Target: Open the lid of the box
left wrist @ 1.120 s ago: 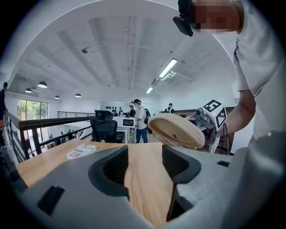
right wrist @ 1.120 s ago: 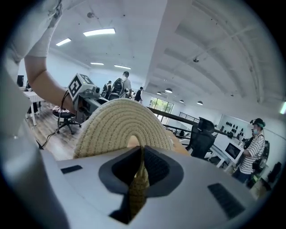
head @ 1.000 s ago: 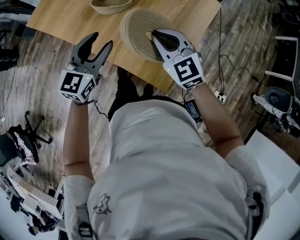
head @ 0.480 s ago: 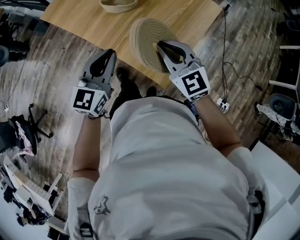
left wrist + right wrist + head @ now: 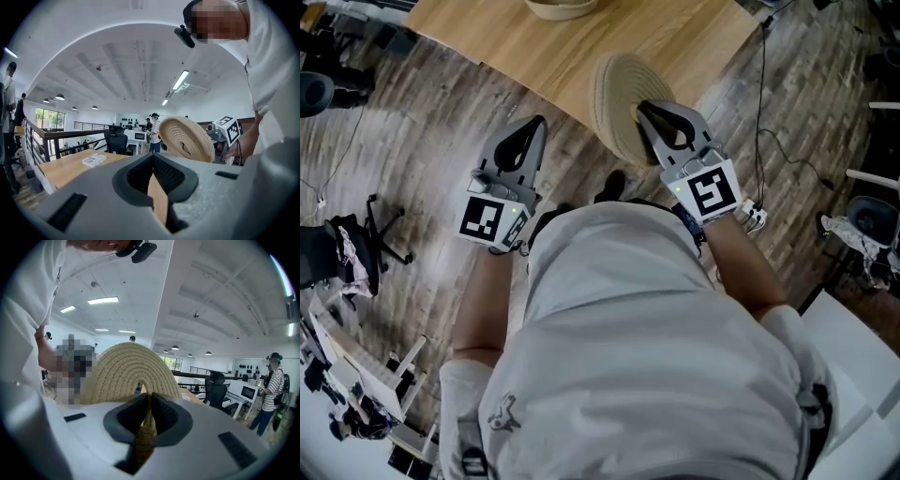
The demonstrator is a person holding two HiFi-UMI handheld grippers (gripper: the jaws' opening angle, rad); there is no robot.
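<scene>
The lid [image 5: 614,98], one woven disc, stood on edge over the table's [image 5: 497,42] near edge, its rim pinched by your right gripper [image 5: 649,111]. Your left gripper [image 5: 532,128] had just closed, empty. The one box [image 5: 562,8] was cut off at the head view's top.

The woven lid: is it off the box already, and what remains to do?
Done: the lid is off the box on the table. In hand: the right gripper is shut on the lid's rim, holding it on edge. The left gripper has just closed, empty. Left: probably setting the lid down.
</scene>
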